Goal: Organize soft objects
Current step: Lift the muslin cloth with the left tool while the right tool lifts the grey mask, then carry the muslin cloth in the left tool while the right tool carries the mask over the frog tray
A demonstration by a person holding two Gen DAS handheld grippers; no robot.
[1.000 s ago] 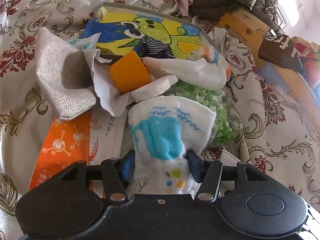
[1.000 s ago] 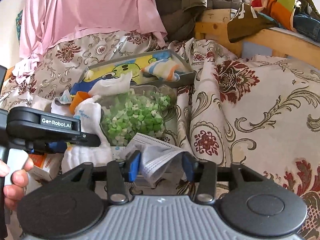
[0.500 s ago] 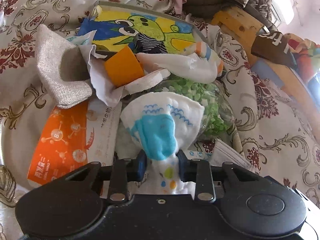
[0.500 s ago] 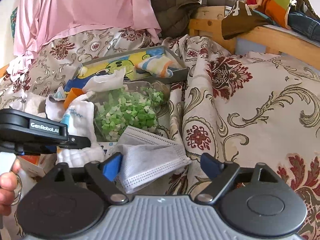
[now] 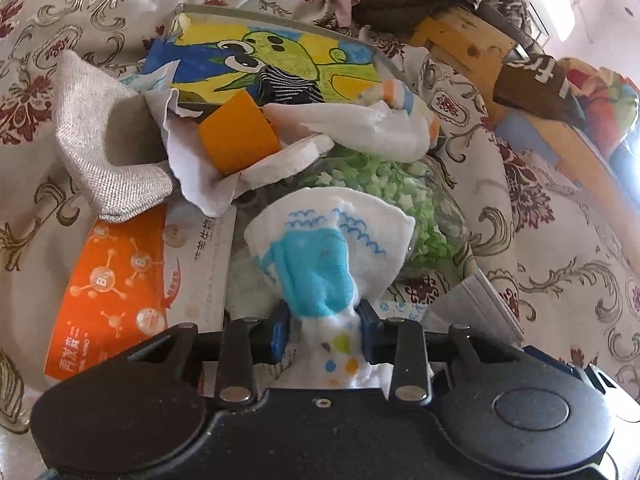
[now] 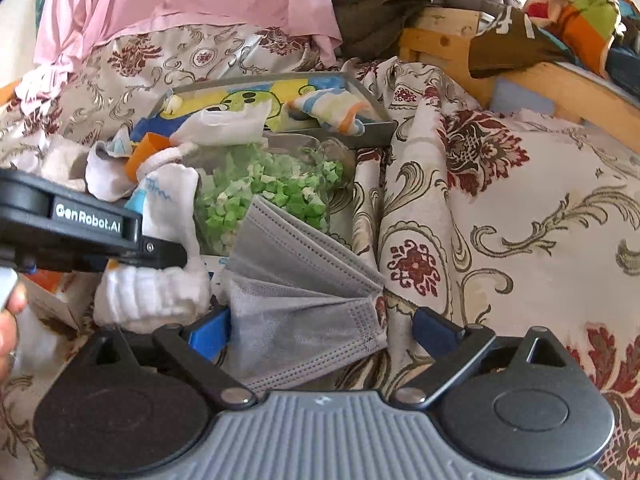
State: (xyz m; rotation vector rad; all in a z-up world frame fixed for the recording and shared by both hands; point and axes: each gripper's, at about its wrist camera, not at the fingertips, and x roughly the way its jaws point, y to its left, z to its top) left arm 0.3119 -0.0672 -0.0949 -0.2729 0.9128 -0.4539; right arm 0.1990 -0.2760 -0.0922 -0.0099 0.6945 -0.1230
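- Left gripper (image 5: pixel 323 330): clamped on a white sock (image 5: pixel 330 256) with a blue heel and small coloured dots, blue pads pressing the bunched fabric from both sides; jaws just eased slightly wider after a tighter squeeze, sock pinched between them all the same.
- Same sock in the right wrist view (image 6: pixel 160 248): at 9 o'clock, hanging from the left gripper, ribbed cuff bunched below.
- Right gripper (image 6: pixel 322 330): spread wide, jaws just been opening; grey face mask (image 6: pixel 296 300) lying loose between the fingers, touching or nearly touching the left pad, clear of the right one.
- Beyond the sock, at 12 o'clock: clear bag of green and white paper stars (image 5: pixel 376 184), resting on the flowered bedspread (image 5: pixel 560 280).
- At 11 o'clock from the sock: orange block (image 5: pixel 238 138) on crumpled white paper, a grey woven cloth (image 5: pixel 104 148) further left.
- At 9 o'clock in the left view: orange and white box (image 5: pixel 120 288) with printed lettering.
- At 12 o'clock, far edge of the pile: shallow tray (image 6: pixel 372 130) with a cartoon picture, a striped cloth (image 6: pixel 332 110) inside it and a white sock (image 5: pixel 360 128) draped at its near rim.
- Part of a hand (image 6: pixel 10 320) at the left edge of the right wrist view.
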